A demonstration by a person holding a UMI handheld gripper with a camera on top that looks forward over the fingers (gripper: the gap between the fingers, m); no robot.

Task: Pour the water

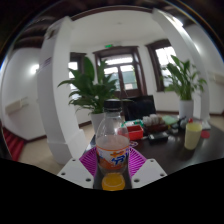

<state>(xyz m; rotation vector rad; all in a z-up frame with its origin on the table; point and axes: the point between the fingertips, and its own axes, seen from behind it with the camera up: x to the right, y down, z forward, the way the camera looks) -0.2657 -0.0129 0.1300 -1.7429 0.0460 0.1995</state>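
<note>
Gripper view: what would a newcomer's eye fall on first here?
First, the clear bottle with orange drink low inside and a bright label, standing between the gripper fingers, whose pink pads flank it. Beyond it a big leafy plant rises, and a yellow cup sits off to the right on the dark table.

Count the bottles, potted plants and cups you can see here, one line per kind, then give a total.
Bottles: 1, the bottle between the fingers of the hand-held gripper
Potted plants: 2, the near plant and the far plant
Cups: 1, the yellow cup
Total: 4
</note>
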